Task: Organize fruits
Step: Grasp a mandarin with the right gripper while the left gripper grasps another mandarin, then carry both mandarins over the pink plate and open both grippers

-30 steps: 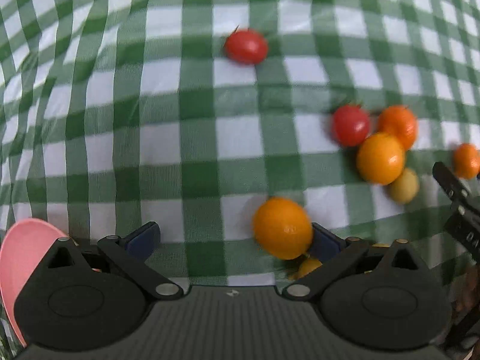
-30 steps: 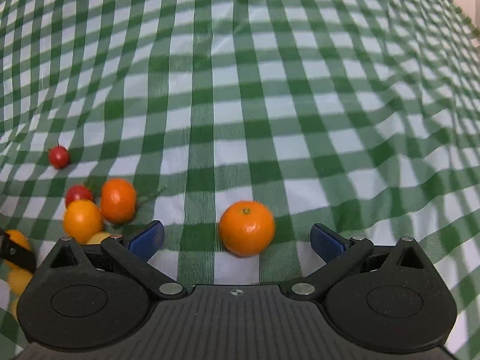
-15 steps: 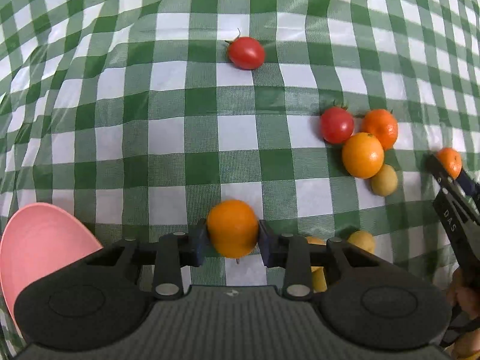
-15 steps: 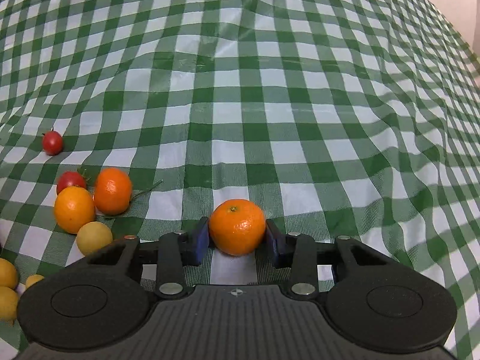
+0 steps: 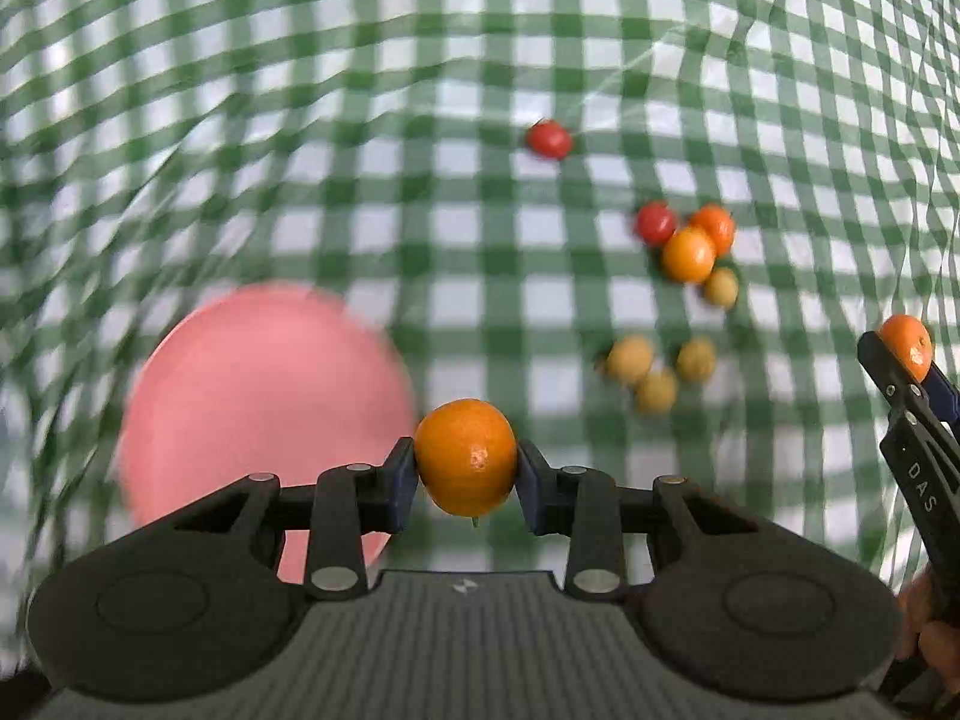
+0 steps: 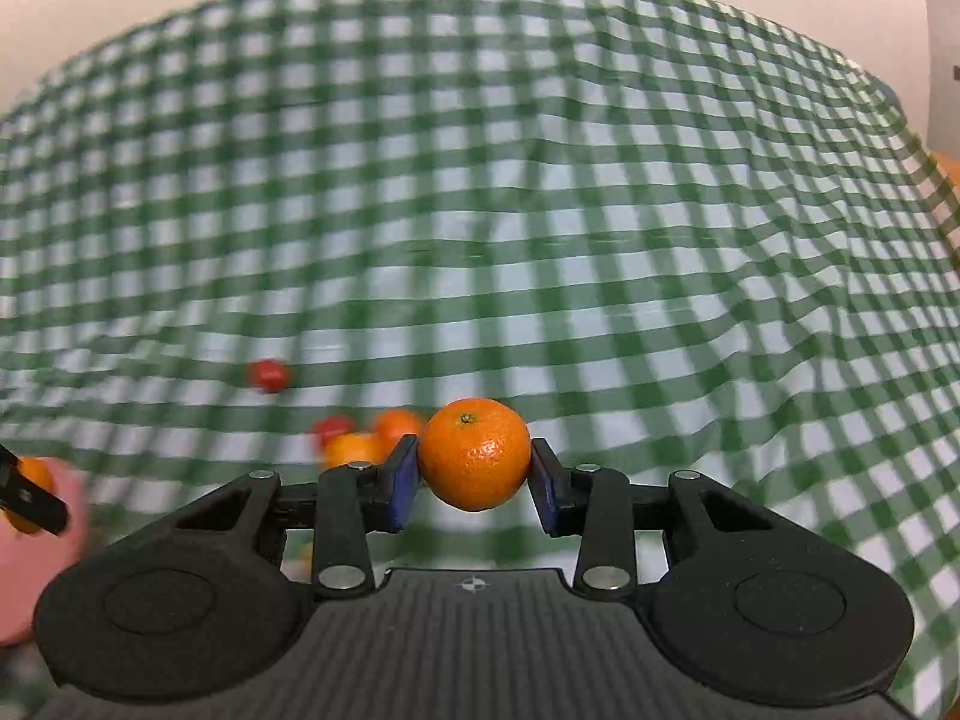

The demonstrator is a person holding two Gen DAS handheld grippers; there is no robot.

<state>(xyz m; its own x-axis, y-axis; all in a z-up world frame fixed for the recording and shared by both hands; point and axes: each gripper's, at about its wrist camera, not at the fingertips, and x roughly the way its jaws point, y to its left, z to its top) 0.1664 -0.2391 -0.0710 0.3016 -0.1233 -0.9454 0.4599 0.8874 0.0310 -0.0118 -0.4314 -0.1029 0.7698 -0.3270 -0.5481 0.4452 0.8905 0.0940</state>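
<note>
While both grippers' jaws pinch a round orange (image 5: 465, 456) and mandarin (image 6: 474, 453) by narrow contact, a jolt toward the pink plate (image 5: 264, 396) could roll either loose.

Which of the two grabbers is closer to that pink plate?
Left. The left gripper hangs beside the pink plate; the right gripper is far across, beyond the loose fruit.

- The pink plate (image 5: 264, 396) is smeared by motion blur in the left wrist view; the left tool (image 5: 465, 468) hides its near edge.
- In the right wrist view, the fruit cluster (image 6: 354, 441) is blurred and partly hidden behind a blue fingertip (image 6: 403, 480).
- The checked cloth (image 6: 540, 210) is blurred throughout.
- The right tool (image 5: 912, 360) is cut off at the frame edge.
</note>
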